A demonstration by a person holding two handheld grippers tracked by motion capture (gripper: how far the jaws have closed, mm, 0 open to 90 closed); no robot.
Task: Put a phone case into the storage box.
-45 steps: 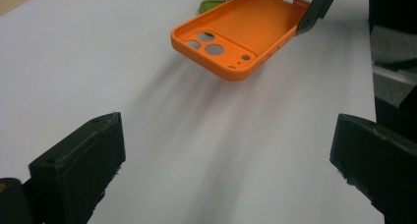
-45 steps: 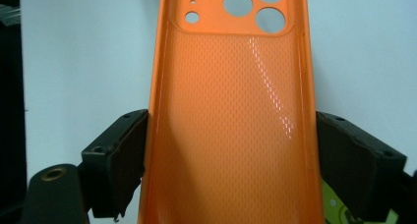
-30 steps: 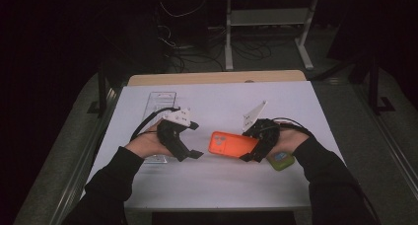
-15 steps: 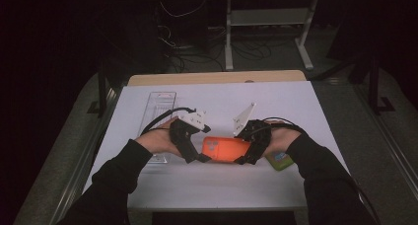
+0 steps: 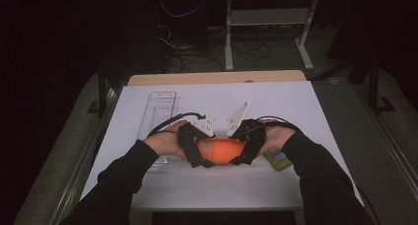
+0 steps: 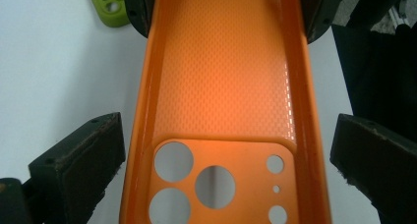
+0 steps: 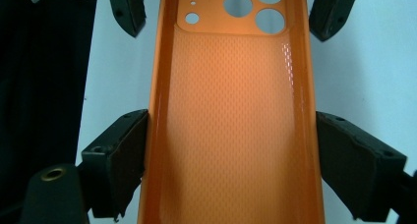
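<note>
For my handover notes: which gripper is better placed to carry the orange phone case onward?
Right. The right gripper presses both side walls of the orange phone case. The left gripper only straddles its camera-hole end, jaws seemingly just off the walls.

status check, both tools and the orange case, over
Right tool shut on orange plastic phone case. Left tool open, astride its camera-hole end, pads apart. Green phone case lies beside, nothing blocking.
</note>
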